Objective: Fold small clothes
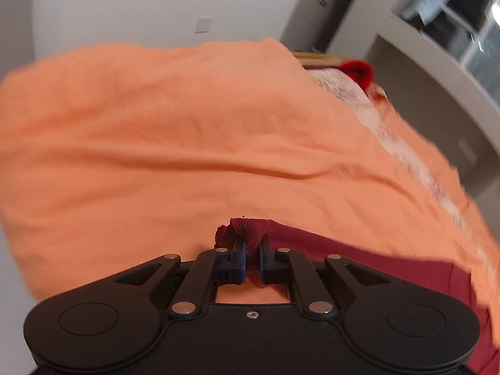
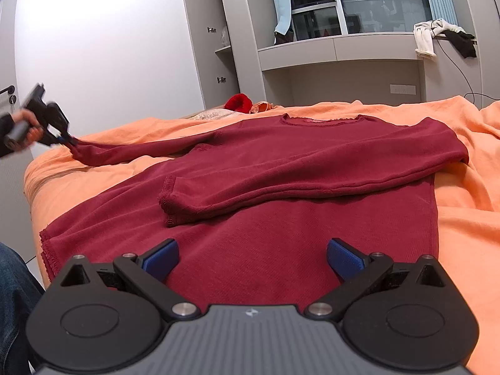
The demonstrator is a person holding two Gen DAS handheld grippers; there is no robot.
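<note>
A dark red long-sleeved knit top (image 2: 281, 193) lay spread flat on an orange bedsheet (image 2: 468, 218), neckline toward the window side of the bed and hem nearest the camera. The sleeve on the top's window-side shoulder was already folded across the chest, its cuff (image 2: 170, 200) resting on the body of the top. The left gripper (image 2: 64, 139), held out beyond the far edge of the top, was clenched on the cuff of the other sleeve (image 1: 240, 232), which it drew out over the sheet; the left wrist view showed ribbed red fabric pinched between its blue pads. The right gripper (image 2: 253, 257) hovered above the lower body of the top, just short of the hem, its fingers spread wide and gripping nothing. The knit looked light, soft and limp, likely to sag and bunch instead of holding a crease, so the thicker stitched edges, cuff and hem, appeared the surest places to pinch. A bright red garment (image 2: 239, 101) sat beyond the top's neckline.
</note>
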